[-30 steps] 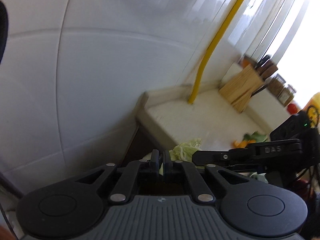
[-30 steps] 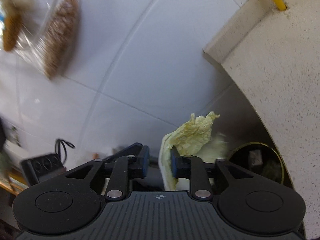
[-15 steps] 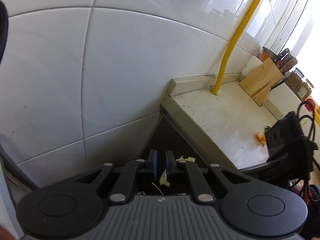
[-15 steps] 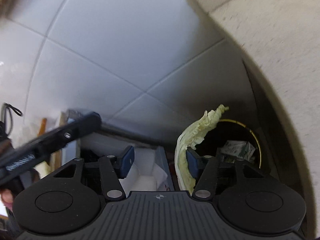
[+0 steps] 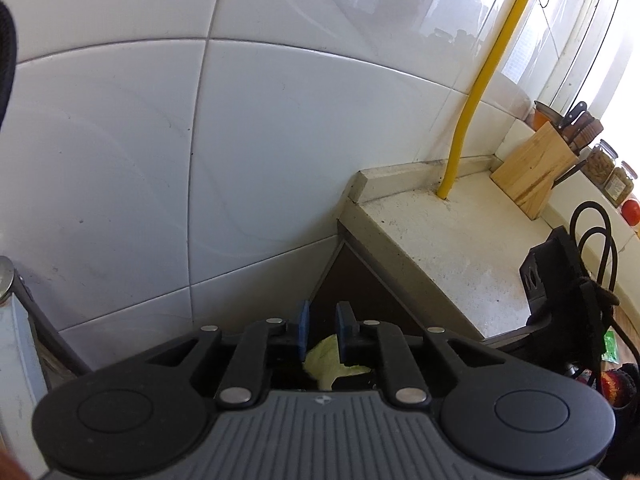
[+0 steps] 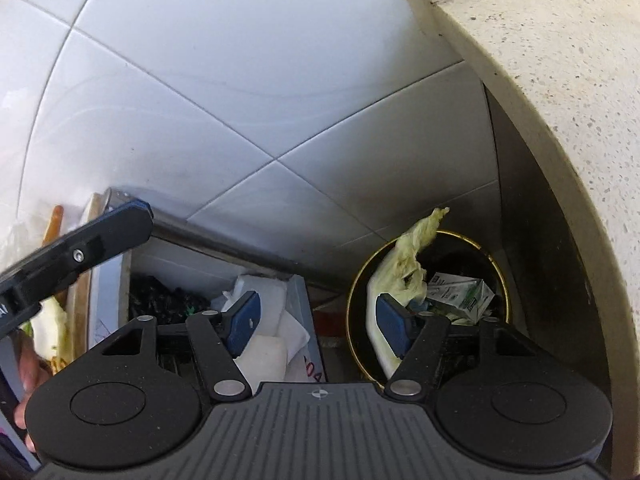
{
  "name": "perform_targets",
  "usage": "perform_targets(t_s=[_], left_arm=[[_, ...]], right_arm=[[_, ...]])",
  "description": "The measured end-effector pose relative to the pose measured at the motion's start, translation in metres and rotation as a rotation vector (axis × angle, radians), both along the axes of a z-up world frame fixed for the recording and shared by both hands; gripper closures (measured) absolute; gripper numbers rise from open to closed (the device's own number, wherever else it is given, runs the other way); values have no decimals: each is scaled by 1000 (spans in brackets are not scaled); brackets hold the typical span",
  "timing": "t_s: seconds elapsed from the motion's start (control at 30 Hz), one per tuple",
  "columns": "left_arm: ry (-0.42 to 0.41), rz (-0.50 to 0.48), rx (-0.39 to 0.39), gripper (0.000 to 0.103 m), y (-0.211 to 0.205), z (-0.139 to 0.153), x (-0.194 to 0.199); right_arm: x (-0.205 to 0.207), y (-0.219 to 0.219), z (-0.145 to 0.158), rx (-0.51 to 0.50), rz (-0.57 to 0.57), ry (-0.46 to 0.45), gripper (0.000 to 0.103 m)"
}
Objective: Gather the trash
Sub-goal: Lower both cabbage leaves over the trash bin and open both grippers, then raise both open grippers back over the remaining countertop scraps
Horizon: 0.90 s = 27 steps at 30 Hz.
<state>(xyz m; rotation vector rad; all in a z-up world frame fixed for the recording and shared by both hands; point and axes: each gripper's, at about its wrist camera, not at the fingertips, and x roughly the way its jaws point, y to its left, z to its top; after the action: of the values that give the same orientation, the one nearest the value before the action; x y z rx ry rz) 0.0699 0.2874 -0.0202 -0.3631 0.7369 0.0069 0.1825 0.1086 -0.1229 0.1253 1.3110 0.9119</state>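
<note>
In the right wrist view my right gripper (image 6: 320,324) is wide open. A pale green cabbage leaf (image 6: 412,252) leans against the outside of its right finger and hangs over the rim of a black, gold-rimmed trash bin (image 6: 496,264). A small carton (image 6: 460,296) lies inside the bin. My left gripper (image 5: 322,328) is open by a narrow gap with nothing between its pads. A piece of cabbage leaf (image 5: 332,364) shows below its fingers. The left gripper's finger (image 6: 100,240) reaches in from the left of the right wrist view.
The bin sits in the corner under a speckled stone counter (image 6: 560,80), against a white tiled wall (image 5: 280,140). Left of the bin stands a box with white paper (image 6: 264,308). On the counter are a yellow pipe (image 5: 480,92), a knife block (image 5: 536,176) and jars (image 5: 604,164).
My right gripper opened wide and let the cabbage leaf drop onto the bin's rim. My left gripper opened slightly and its leaf piece is no longer pinched. Both moved down toward the corner.
</note>
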Motion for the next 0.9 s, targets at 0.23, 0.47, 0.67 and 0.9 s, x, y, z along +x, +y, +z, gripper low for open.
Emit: perform_targets(t_s=[0.23, 0.47, 0.67, 0.9], left_arm=[[6, 2, 38, 88, -10, 2, -1], [9, 5, 126, 74, -28, 10, 10], [-25, -40, 181, 58, -51, 21, 28], [-82, -147, 260, 44, -93, 36, 54]], right_arm=[[-8, 0, 9, -27, 10, -57, 30], [-16, -34, 48, 4, -52, -179, 25], [-22, -76, 83, 34, -158, -283, 18], [-34, -138, 116, 42, -325, -396, 17]])
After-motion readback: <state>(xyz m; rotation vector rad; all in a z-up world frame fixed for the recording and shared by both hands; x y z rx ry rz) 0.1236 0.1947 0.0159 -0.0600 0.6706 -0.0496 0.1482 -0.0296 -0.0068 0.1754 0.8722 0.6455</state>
